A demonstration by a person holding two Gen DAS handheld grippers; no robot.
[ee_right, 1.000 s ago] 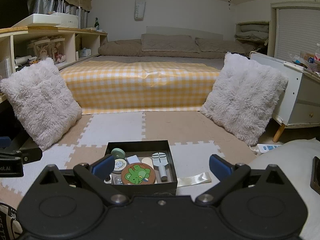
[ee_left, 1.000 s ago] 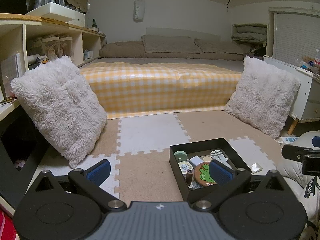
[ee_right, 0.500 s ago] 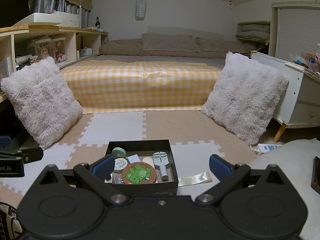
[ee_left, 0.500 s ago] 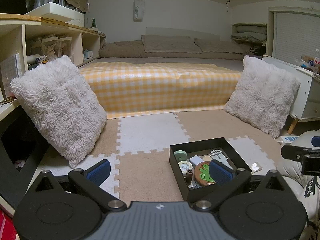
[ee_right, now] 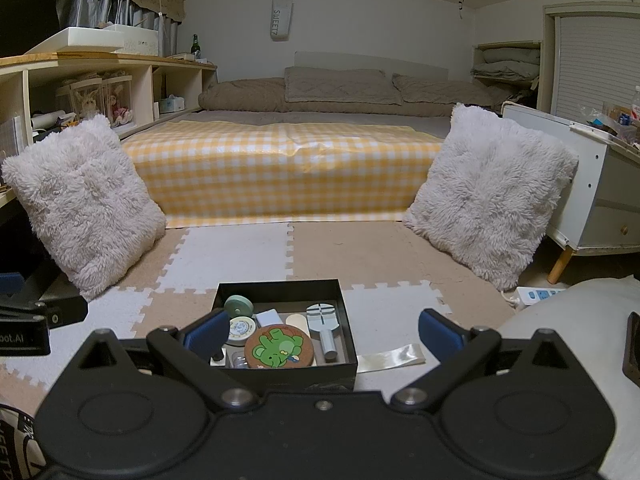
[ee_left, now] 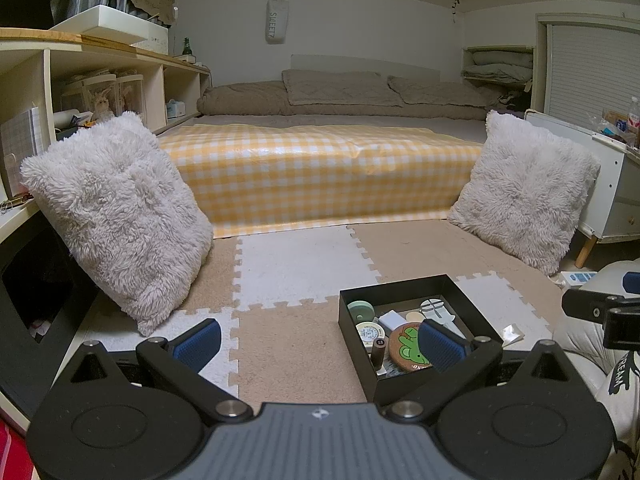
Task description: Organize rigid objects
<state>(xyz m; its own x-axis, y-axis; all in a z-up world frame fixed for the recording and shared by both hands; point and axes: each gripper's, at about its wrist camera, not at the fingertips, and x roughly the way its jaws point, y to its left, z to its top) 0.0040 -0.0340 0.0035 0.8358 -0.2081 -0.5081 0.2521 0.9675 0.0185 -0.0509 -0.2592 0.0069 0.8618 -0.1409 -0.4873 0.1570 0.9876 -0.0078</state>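
A black open box (ee_left: pixel 472 300) (ee_right: pixel 276 287) sits on the foam floor mat. It holds several small items: a round cork coaster with a green animal (ee_right: pixel 279 351) (ee_left: pixel 408 346), a green round piece (ee_right: pixel 238 306), a white block (ee_right: pixel 268 317), a round tin (ee_right: pixel 241 326) and a grey-blue tool (ee_right: pixel 325 326). My left gripper (ee_left: pixel 318 342) is open and empty, left of and nearer than the box. My right gripper (ee_right: pixel 322 334) is open and empty, just in front of the box.
Two fluffy white cushions (ee_left: pixel 116 216) (ee_left: pixel 524 188) lean at the mat's left and right sides. A bed with a yellow checked cover (ee_left: pixel 316 172) lies behind. Shelves (ee_left: pixel 80 92) stand left, a white cabinet (ee_right: pixel 592 184) right. A shiny wrapper (ee_right: pixel 390 358) lies right of the box.
Both views have shifted only very slightly. Both grippers remain open and empty.
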